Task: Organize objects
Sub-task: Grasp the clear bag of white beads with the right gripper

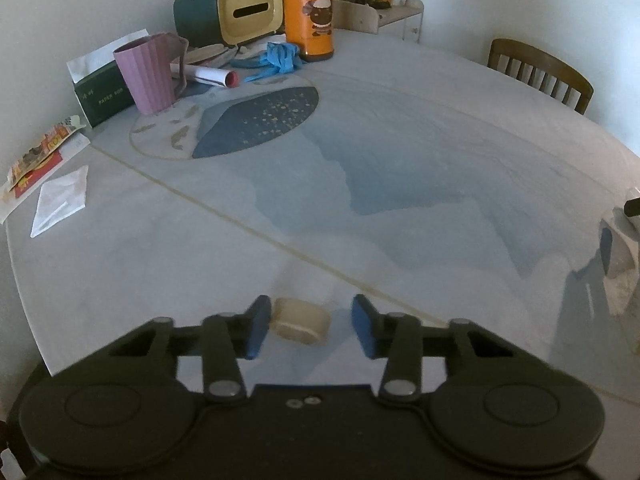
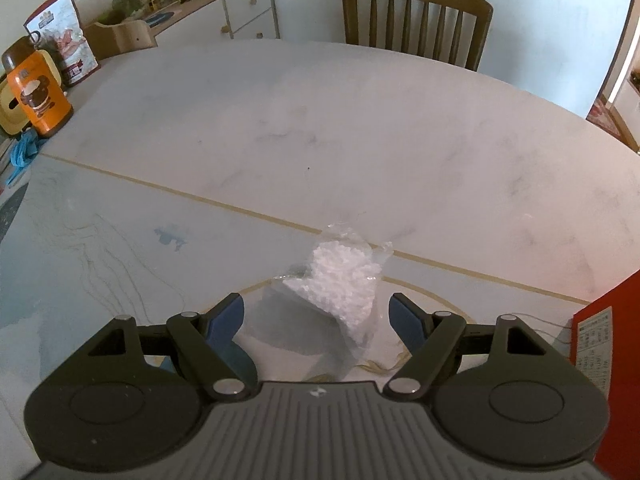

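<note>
Approaching: both tongs hang spread and empty over the table [image 2: 360,120], each framing its own target.
Left gripper [image 1: 307,330]: released; cream tape roll [image 1: 300,326] lies between its pads, near the table's near edge.
Right gripper [image 2: 316,320]: released around clear bag of white granules [image 2: 340,280], also near the near edge.
Next: likely close and lift; the bag is limp and may sag.

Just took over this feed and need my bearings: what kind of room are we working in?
Most likely a home dining room. A large round table with a wooden dining chair behind it, a tissue box and an orange thermos on top, and a cluttered sideboard by the wall.
</note>
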The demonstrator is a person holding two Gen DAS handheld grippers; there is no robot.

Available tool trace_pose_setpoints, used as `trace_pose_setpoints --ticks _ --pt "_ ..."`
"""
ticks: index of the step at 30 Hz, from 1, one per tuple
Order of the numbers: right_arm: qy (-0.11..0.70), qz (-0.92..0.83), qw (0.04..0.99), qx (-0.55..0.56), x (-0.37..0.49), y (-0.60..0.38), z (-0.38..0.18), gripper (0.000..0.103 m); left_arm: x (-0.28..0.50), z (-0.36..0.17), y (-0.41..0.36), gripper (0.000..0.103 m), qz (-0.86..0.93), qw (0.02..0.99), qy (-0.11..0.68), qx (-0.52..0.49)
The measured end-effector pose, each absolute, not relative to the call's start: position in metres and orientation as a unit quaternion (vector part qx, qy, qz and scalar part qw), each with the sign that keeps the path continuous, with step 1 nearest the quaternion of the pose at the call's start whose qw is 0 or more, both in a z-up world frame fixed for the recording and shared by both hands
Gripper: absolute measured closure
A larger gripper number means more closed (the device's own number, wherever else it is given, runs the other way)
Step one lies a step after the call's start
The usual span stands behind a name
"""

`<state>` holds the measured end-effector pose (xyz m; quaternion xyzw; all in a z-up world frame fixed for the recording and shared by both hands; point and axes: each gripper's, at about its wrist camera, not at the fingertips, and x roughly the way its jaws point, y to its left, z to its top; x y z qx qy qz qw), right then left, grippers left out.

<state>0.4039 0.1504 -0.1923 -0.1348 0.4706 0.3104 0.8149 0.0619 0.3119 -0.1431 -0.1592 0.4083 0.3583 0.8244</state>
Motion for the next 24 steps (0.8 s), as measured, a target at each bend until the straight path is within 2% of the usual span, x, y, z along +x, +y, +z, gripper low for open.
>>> trace_pose_setpoints --ticks 1,4,6,12,14,17,24 --pt "0.471 0.309 0.815 -0.134 0.405 0.151 -0.193 0.024 0.062 -0.143 0.312 0.07 0.36 0.824 0.408 -0.156" --pt "0.476 0.308 0.813 -0.129 0.41 0.152 -0.197 0.039 0.063 -0.143 0.311 0.075 0.363 0.825 0.407 -0.148" --pt "0.479 0.304 0.814 -0.128 0.412 0.152 -0.199 0.041 0.064 -0.142 0.31 0.081 0.364 0.826 0.407 -0.141" --pt "0.48 0.3 0.815 -0.125 0.415 0.15 -0.201 0.06 0.066 -0.141 0.31 0.092 0.365 0.828 0.405 -0.132" --pt "0.481 0.3 0.815 -0.122 0.416 0.15 -0.201 0.073 0.066 -0.141 0.311 0.094 0.368 0.827 0.404 -0.132" --pt "0.482 0.299 0.816 -0.112 0.418 0.147 -0.2 0.084 0.067 -0.14 0.309 0.098 0.367 0.828 0.404 -0.129" --pt "0.458 0.315 0.823 -0.116 0.407 0.137 -0.185 0.091 0.072 -0.135 0.308 0.099 0.356 0.833 0.403 -0.132"
